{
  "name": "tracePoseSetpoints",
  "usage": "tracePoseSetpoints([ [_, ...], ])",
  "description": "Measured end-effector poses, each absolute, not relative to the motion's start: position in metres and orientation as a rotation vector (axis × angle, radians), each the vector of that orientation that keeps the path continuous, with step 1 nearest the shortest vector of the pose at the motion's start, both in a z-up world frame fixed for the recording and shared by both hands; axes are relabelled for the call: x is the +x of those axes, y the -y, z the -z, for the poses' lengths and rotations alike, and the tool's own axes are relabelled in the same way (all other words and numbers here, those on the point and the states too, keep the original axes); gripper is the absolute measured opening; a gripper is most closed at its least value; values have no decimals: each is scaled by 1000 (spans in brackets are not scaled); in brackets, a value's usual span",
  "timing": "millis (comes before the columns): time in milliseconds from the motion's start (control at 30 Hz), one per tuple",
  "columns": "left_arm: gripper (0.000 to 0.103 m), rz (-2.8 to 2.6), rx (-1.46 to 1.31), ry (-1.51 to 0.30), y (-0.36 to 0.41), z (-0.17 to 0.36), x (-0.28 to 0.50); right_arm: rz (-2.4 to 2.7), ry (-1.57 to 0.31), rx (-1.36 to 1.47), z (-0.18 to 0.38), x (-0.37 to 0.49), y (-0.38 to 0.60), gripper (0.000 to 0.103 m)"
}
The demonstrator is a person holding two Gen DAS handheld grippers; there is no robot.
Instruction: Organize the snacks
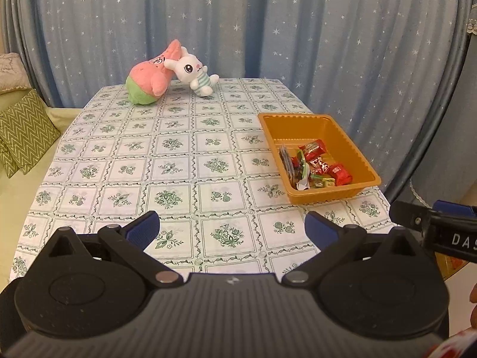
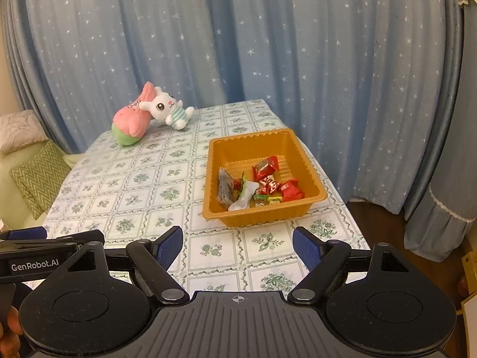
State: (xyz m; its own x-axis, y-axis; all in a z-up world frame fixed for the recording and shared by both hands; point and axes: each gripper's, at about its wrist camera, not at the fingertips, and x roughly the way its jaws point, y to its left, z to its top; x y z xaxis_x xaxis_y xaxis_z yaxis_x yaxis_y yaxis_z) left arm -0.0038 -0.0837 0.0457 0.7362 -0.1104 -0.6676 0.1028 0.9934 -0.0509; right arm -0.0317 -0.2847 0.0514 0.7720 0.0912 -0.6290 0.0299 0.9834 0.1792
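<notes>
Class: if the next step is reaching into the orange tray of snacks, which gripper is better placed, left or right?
Probably the right gripper: open and empty, with the tray almost straight ahead. For the left gripper, also open, the tray sits off to its right.

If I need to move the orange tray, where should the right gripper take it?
Take the tray by its near rim, at the corner closest to the right gripper, coming in low from the front. The rim forms a thin outward lip, the wall is bare there, and the snacks lie further inside.
</notes>
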Motion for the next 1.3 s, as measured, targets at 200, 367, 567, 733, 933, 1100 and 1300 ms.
tracePoseSetpoints([
  [200,103,118,-7,-733,85,-46,-3,-30,-686,179,-51,-33,286,80],
  [367,103,122,-6,-732,85,-45,-3,-31,-688,181,-51,-33,286,80],
  [567,103,121,-6,-731,85,-46,-3,-31,-688,180,-50,-33,285,80],
  [733,103,121,-6,-731,85,-45,-3,-31,-688,180,-50,-33,285,80],
  [933,103,123,-6,-732,86,-45,-3,-31,-688,180,-50,-33,285,80],
  [1100,103,123,-7,-732,86,-45,-3,-31,-688,180,-50,-32,285,80],
  [1300,103,122,-7,-733,86,-45,-3,-31,-686,179,-49,-33,285,80],
])
